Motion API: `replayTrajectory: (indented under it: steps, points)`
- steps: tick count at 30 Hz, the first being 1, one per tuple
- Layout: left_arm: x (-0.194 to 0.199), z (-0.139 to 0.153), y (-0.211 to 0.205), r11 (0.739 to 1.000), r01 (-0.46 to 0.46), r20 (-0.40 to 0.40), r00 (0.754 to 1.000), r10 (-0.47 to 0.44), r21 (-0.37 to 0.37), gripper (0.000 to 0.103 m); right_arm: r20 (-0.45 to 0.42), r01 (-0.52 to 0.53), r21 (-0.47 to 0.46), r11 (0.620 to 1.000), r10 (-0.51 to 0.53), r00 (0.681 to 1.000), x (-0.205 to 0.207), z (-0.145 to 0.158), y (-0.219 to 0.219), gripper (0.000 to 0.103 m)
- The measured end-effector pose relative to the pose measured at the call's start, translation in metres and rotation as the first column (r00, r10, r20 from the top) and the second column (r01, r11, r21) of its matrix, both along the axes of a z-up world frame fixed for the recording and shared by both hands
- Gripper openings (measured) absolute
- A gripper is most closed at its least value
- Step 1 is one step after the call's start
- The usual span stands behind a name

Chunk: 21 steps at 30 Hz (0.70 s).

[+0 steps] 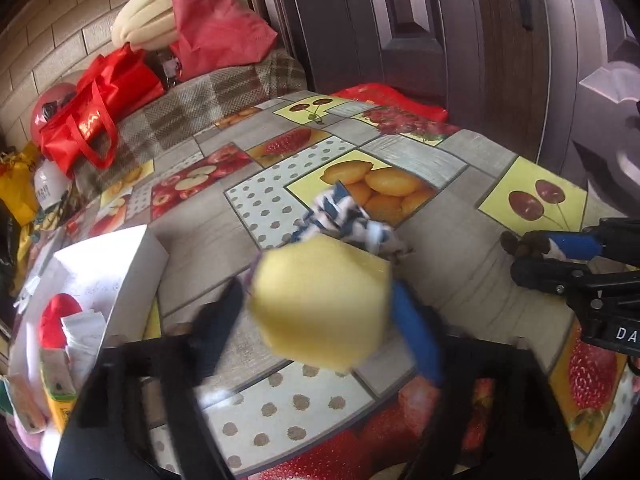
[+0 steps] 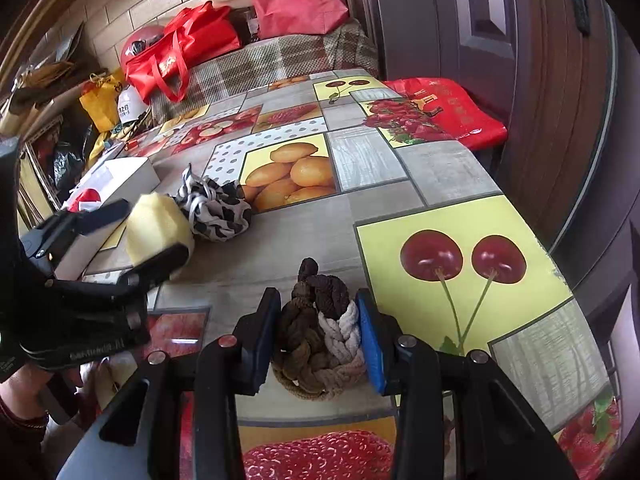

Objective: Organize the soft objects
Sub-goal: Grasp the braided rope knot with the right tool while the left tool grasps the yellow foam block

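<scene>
Left claw (image 2: 154,236): pinching the yellow sponge (image 1: 322,304) between its two fingers, held above the desk (image 2: 420,184).
Yellow sponge: just beside the white box (image 2: 120,184), on the side toward the cherry print; motion-blurred in the left wrist view.
Right claw (image 2: 318,332): pressed onto the braided rope knot (image 2: 320,332), blue pads touching both its sides.
Braided rope knot: brown and cream, resting on the desk, well apart from the white box.
Patterned cloth (image 2: 218,208): black-and-white, crumpled on the desk, near the white box and touching or just behind the sponge; which cannot be told.
White box: open, on the desk's left part, with a red item (image 1: 56,320) and papers inside.
Red bags (image 2: 180,52): beyond the white box, on a plaid-covered surface by the brick wall.
</scene>
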<state>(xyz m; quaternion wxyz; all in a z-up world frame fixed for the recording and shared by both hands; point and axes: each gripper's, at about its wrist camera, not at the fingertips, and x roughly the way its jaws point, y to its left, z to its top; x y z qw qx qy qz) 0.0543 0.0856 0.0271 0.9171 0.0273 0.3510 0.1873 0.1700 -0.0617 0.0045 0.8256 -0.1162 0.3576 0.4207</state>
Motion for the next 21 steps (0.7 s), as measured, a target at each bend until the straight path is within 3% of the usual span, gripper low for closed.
replayTrajectory:
  steps: [5,14,21]
  points:
    - [-0.016,0.009,0.002,0.999,0.016,0.085,0.996,-0.013,-0.039,0.062,0.008,0.002,-0.001,1.0,-0.002,1.0,-0.001,0.001,0.001,0.039]
    - [-0.048,0.024,-0.009,0.999,0.034,0.205,0.978,-0.032,-0.007,0.062,0.042,0.018,-0.018,1.0,-0.017,0.999,-0.003,0.002,0.002,0.039]
    - [-0.067,0.026,0.004,0.998,0.016,0.251,0.968,0.001,-0.068,0.062,0.073,0.03,-0.028,0.999,-0.028,0.997,-0.005,0.003,0.002,0.039]
